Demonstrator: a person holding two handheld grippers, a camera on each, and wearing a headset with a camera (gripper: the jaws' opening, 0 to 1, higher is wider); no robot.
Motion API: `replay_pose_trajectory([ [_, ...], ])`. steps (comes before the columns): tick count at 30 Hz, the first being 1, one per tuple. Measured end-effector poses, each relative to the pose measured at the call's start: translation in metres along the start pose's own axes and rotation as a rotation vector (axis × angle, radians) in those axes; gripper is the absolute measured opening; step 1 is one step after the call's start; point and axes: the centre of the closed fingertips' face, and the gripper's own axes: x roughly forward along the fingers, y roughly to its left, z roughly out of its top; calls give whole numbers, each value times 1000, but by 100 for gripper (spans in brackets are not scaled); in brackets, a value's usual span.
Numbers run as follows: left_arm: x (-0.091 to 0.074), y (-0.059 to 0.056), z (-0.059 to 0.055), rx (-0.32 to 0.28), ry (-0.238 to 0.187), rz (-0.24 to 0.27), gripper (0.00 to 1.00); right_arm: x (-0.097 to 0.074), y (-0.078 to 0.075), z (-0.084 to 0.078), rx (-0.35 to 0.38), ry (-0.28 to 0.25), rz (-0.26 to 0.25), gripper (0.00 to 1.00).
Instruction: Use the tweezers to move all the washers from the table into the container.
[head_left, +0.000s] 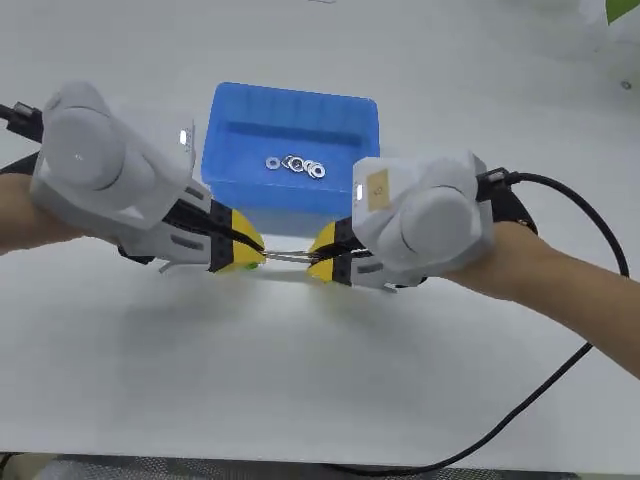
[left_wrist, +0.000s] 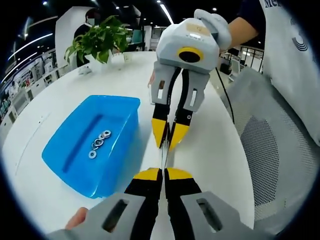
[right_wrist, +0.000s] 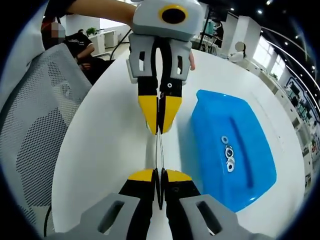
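Head view: left tongs and right tongs each clamp one end of the thin metal tweezers; silver washers sit in the blue plastic container at 12 o'clock. Left gripper view: container at 9 o'clock. Right gripper view: container at 3 o'clock. A mistimed release could drop the tweezers.
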Motion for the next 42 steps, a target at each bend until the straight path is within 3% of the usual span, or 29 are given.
replay_pose_trajectory([
  [9, 9, 4, -12, 27, 60, 16, 6, 2, -5, 3, 34, -5, 16, 9],
  [13, 7, 5, -11, 24, 60, 17, 7, 1, -5, 3, 101, -33, 40, 10],
  [16, 7, 5, -12, 23, 62, 17, 7, 1, -4, 3, 99, -36, 50, 10],
  [21, 7, 6, -12, 20, 62, 22, 7, 2, -3, 3, 26, -30, 39, 11],
  [28, 8, 4, -12, 28, 68, 19, 6, 1, -3, 4, 81, -60, 24, 12],
  [42, 12, 2, -10, 17, 71, 18, 7, -5, -3, -5, 81, -21, 15, 14],
])
